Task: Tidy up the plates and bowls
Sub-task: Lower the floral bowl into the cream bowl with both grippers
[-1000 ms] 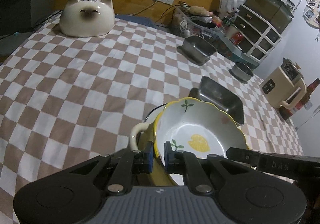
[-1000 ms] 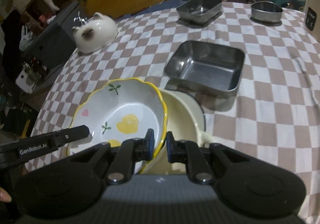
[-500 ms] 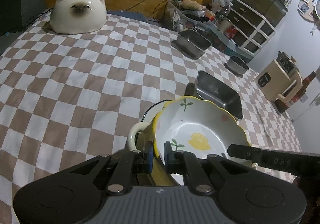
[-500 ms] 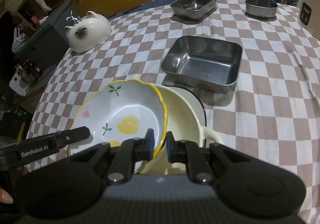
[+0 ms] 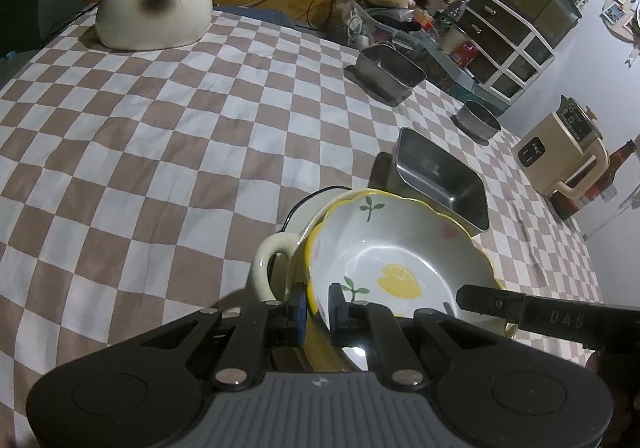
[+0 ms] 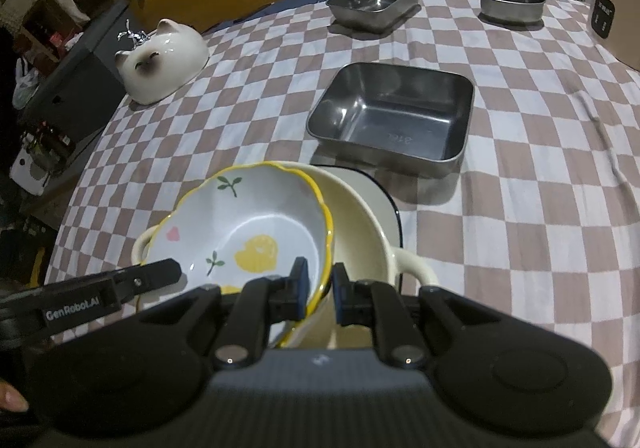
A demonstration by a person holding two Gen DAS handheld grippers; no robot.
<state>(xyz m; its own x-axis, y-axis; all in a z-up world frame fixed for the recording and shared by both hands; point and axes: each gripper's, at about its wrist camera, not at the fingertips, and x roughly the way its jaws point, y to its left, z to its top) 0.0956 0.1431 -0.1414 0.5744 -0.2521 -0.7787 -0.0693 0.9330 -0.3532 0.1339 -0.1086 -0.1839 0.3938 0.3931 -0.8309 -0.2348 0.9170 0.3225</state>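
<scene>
Mid-nesting: lemon bowl, lower centre of frame, pinched at opposite rims by left gripper and right gripper, tilted over cream pot. Next, likely: level, lower, release.

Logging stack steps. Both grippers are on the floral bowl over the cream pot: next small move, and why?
Probably lower the floral bowl a little until it seats in the cream pot. Left gripper and right gripper each pinch its yellow rim on opposite sides, and it sits tilted, partly inside the pot. Releasing now would likely let it slide.
</scene>
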